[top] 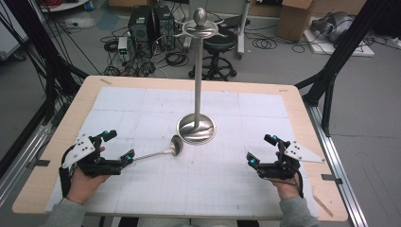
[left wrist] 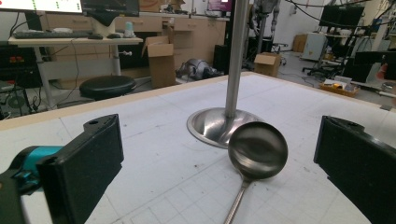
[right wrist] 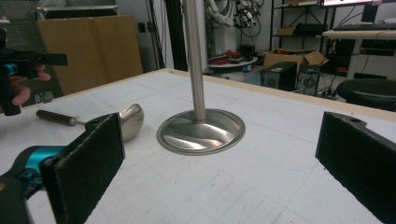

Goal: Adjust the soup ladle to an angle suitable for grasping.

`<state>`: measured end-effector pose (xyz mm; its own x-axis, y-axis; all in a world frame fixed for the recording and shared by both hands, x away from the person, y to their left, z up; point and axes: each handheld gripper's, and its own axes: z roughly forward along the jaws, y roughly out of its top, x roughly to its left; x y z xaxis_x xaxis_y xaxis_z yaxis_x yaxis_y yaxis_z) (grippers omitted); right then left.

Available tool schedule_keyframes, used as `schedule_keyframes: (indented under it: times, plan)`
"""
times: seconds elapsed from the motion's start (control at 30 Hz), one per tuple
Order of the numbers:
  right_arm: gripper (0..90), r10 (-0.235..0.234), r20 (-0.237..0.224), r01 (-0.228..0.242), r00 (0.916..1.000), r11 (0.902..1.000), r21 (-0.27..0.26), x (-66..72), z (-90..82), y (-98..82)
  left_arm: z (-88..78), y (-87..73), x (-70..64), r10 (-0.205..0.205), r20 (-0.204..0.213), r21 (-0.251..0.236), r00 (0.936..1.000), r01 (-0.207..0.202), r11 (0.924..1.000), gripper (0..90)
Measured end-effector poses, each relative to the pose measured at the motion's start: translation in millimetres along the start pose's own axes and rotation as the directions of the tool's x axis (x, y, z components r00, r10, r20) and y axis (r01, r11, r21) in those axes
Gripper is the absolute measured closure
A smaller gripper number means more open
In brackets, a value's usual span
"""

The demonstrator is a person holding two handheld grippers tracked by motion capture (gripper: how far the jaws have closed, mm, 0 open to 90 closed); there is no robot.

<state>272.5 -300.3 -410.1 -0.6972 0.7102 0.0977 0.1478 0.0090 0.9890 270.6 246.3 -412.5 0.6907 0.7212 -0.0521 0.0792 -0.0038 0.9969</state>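
A steel ladle (top: 163, 150) lies on the white mat, its bowl (left wrist: 258, 150) just in front of the round base of a tall metal hanging stand (top: 196, 127). My left gripper (top: 119, 145) rests at the table's left and is open. The ladle's handle end lies beside its lower jaw, with nothing pressing on it. In the left gripper view the handle (left wrist: 236, 205) runs up between the wide black jaws. At the table's right, my right gripper (top: 260, 149) is open with nothing between its jaws and faces the stand's base (right wrist: 201, 133) and the ladle (right wrist: 130, 121).
The stand's thin pole (top: 198, 71) rises to a ring of hooks (top: 200, 31) high above the table's middle. The white gridded mat (top: 198, 189) covers most of the wooden tabletop (top: 33, 189). A stool, computers and cables stand on the floor beyond the far edge.
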Motion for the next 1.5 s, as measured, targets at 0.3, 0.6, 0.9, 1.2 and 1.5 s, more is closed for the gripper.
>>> schedule_keyframes:
  times: [0.3, 0.6, 0.9, 1.2, 1.5]
  plan:
    - [0.2, 0.005, -0.002, -0.005, 1.0000, 1.0000, 0.007, 0.4, 0.1, -0.4, 1.5, -0.6, -2.2, 0.008, 0.000, 0.012, 1.0000, -0.008, 0.9999, 1.9]
    - [0.2, 0.001, -0.004, -0.001, 1.0000, 0.9999, 0.016, 0.2, 1.4, -1.1, 7.5, -3.2, -12.1, 0.128, -0.053, 0.026, 0.9904, -0.126, 0.9916, 2.0]
    - [0.2, -0.003, 0.001, 0.003, 1.0000, 0.9998, 0.017, -0.4, 1.6, -1.4, 5.6, -1.0, -16.0, 0.120, -0.057, 0.044, 0.9911, -0.117, 0.9921, 32.4]
    - [0.2, 0.001, -0.002, -0.001, 1.0000, 0.9997, 0.026, -0.4, 2.0, -2.0, 2.9, -3.0, -11.3, 0.071, -0.085, 0.152, 0.9938, -0.057, 0.9868, 76.2]
    - [0.2, -0.003, -0.003, 0.004, 1.0000, 0.9995, 0.032, -0.9, 2.1, -2.2, 0.7, -6.1, -3.7, 0.053, -0.065, 0.199, 0.9965, -0.039, 0.9791, 89.5]
